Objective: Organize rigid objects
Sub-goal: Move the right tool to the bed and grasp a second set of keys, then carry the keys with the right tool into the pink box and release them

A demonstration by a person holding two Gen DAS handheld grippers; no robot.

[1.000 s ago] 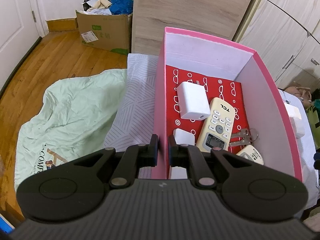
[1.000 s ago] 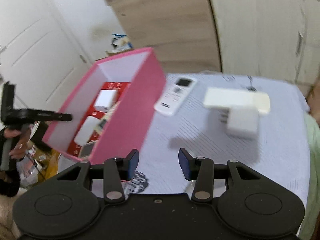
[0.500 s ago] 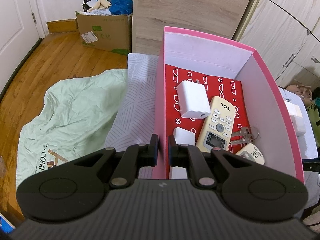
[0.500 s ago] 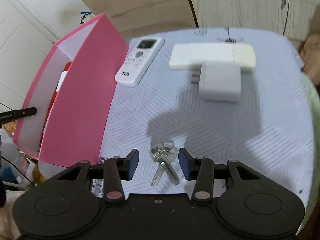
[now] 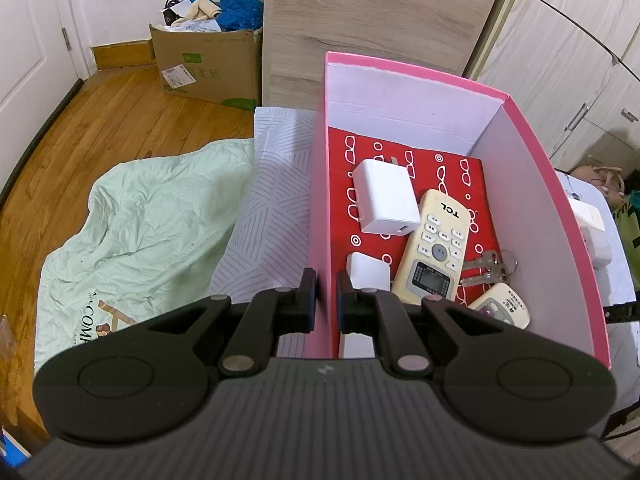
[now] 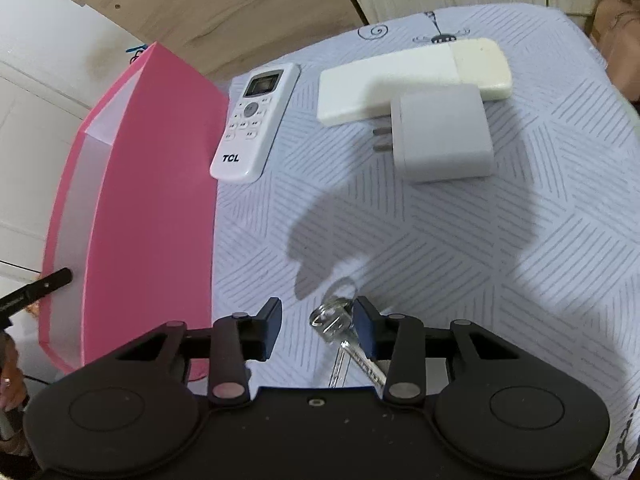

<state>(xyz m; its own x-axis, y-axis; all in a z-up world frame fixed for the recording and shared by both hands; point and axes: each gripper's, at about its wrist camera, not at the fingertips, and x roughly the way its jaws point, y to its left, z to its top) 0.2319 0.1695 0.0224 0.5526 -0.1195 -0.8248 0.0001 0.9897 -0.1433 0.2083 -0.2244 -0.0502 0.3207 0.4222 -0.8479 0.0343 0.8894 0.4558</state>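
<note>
My left gripper [image 5: 326, 296] is shut on the left wall of the pink box [image 5: 320, 200]. Inside the box lie a white charger [image 5: 384, 196], a cream TCL remote [image 5: 434, 244], a bunch of keys [image 5: 490, 266] and a small white remote [image 5: 502, 310]. My right gripper [image 6: 318, 314] hangs low over the bed sheet, its jaws closing around a second bunch of keys [image 6: 334, 322]. The left pad is still clear of them. Farther off on the sheet lie a white TCL remote [image 6: 256, 122], a long cream block [image 6: 412, 80] and a pale grey charger [image 6: 440, 132].
The pink box [image 6: 148, 200] stands just left of my right gripper. A green blanket [image 5: 140, 220] drapes beside the bed over a wooden floor. A cardboard box [image 5: 208, 64] and a wooden board [image 5: 380, 20] stand behind, with wardrobe doors [image 5: 580, 60] to the right.
My right gripper has come down and turned toward the sheet, the keys have come between its jaws, and the jaws have narrowed a little. My left gripper and the box have not moved.
</note>
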